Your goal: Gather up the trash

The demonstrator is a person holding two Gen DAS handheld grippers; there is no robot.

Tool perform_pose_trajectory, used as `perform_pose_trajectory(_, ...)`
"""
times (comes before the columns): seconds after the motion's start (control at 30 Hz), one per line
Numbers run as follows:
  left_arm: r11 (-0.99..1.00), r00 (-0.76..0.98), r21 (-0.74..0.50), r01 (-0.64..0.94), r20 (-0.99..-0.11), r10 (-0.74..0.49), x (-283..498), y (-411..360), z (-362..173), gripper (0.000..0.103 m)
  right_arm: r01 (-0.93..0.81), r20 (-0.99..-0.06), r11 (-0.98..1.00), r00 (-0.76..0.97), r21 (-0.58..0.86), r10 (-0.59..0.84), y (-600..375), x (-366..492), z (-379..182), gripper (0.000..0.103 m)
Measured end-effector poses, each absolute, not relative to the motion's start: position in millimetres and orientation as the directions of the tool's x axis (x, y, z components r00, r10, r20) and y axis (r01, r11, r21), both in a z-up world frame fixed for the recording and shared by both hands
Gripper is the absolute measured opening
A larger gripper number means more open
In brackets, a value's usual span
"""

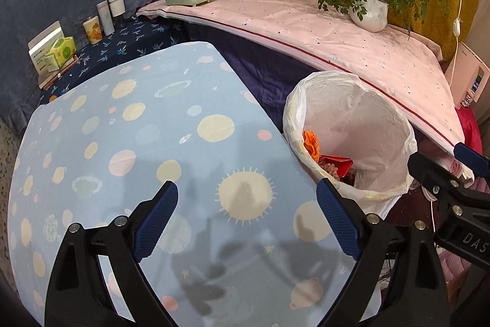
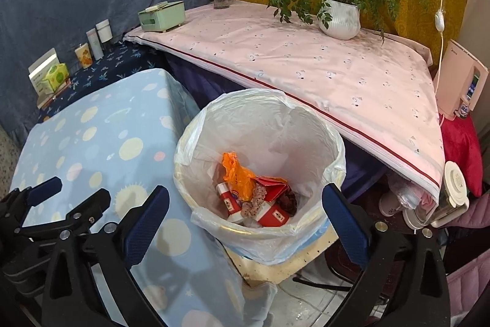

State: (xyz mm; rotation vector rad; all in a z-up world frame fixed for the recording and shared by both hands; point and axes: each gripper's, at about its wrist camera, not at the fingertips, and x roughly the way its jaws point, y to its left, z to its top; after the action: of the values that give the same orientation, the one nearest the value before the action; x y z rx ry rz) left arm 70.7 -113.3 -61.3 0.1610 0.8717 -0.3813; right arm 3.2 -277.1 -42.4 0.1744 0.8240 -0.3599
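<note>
The right gripper (image 2: pixel 245 216) stands wide open and empty at the bottom of the frame, above the lined trash bin (image 2: pixel 260 124) at centre. Inside lie an orange wrapper (image 2: pixel 237 170) and red cartons (image 2: pixel 272 213). The left gripper (image 1: pixel 246 219) gapes empty over the blue-clothed desk (image 1: pixel 122 143).
</note>
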Motion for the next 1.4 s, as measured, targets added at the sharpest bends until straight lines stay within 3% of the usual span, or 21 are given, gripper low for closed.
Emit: perform_pose_trajectory(1.4, 0.918, 0.606, 0.003, 0.396, -0.752, -0.259, 49.3, -126.2, -56.7, 0.093, 0.417, -0.717, 0.908, 0.620, -0.045, -0.320, -275.8, -29.3, -46.8, 0.096)
